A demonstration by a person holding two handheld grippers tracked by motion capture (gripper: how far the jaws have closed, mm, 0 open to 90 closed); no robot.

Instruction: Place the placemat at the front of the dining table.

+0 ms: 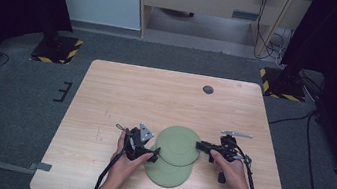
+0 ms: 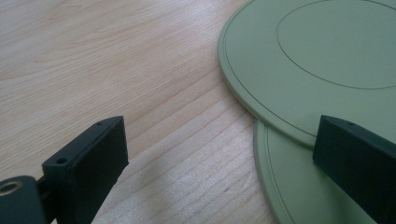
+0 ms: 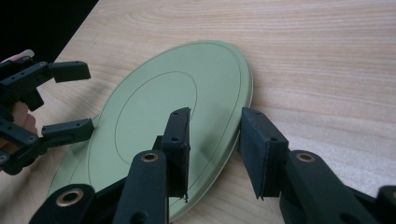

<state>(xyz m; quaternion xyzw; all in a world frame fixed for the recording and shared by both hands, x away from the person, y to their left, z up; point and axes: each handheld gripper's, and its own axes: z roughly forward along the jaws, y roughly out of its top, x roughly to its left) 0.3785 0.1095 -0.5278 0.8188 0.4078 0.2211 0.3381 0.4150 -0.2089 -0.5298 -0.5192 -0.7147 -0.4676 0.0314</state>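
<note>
Two flat round green plates overlap near the table's front. The upper plate point(image 1: 178, 145) point(image 2: 327, 56) point(image 3: 177, 107) rests partly on the lower plate point(image 1: 167, 173) point(image 2: 285, 186). My left gripper point(image 1: 152, 148) point(image 2: 222, 128) point(image 3: 86, 100) stands open at the plates' left edge, one jaw over bare wood and the other over the overlapping rims. From the right, my right gripper point(image 1: 201, 145) point(image 3: 215, 116) straddles the upper plate's rim, one jaw over the plate and one past its edge. A gap shows between its pads and the rim.
A dark round hole cover point(image 1: 208, 89) sits at the table's back right. A small grey metal piece point(image 1: 236, 133) lies just behind my right gripper. Two stands with striped bases point(image 1: 57, 50) point(image 1: 282, 83) flank the table's far corners on the floor.
</note>
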